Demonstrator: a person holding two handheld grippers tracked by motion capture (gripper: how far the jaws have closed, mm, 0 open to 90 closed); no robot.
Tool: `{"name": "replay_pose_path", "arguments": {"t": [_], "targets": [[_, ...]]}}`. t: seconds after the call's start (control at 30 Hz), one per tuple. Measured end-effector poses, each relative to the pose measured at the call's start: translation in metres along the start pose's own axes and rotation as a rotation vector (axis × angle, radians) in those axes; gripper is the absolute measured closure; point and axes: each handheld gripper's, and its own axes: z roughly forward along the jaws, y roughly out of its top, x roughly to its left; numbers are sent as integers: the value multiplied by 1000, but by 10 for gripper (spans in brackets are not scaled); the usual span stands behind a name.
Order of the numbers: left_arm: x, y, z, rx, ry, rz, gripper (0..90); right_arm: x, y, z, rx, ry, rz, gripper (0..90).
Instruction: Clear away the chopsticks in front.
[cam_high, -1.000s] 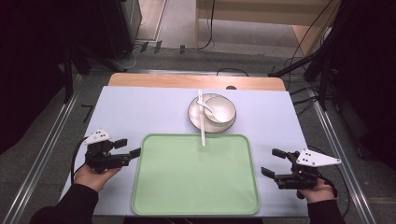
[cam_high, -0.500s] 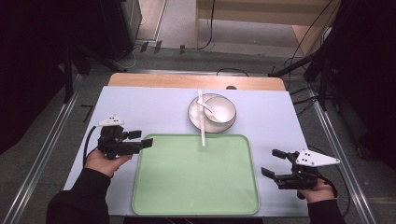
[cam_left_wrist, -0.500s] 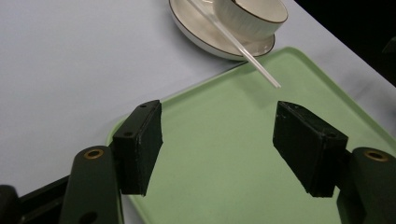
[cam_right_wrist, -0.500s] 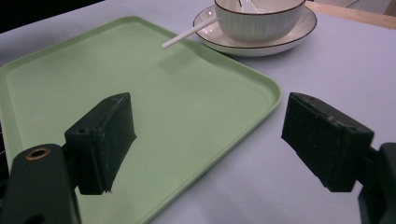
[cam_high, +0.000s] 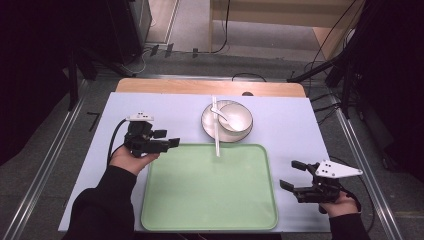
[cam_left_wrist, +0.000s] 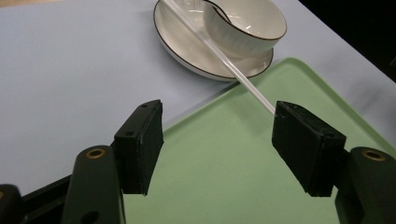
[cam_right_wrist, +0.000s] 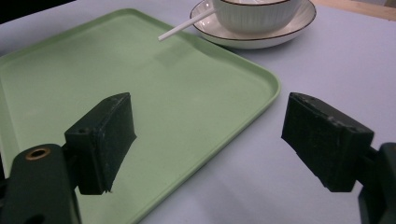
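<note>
Chopstick (cam_high: 216, 127), white and slim, lies ahead of the left gripper (cam_high: 170, 143), just beyond its fingers (cam_left_wrist: 142, 142), which have just been closing yet stand fairly wide with nothing between them. Its long axis runs across the plate (cam_high: 210, 129) beside the bowl (cam_high: 236, 117), its near tip over the green tray (cam_high: 210, 200). The left hand is nearer. The right gripper (cam_high: 294, 175) hangs wide and empty, well apart. Pale blue tabletop (cam_high: 290, 120); dark room.
</note>
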Motion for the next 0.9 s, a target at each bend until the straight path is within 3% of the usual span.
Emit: {"name": "replay_pose_path", "arguments": {"t": [0.5,0.77,0.9], "targets": [[-12,28,50,42,-14,-12,367,0,0,0,3,0,0,176],[-13,39,79,81,17,-16,410,0,0,0,2,1,-1,176],[-15,44,94,75,48,-20,423,0,0,0,3,1,0,176]]}}
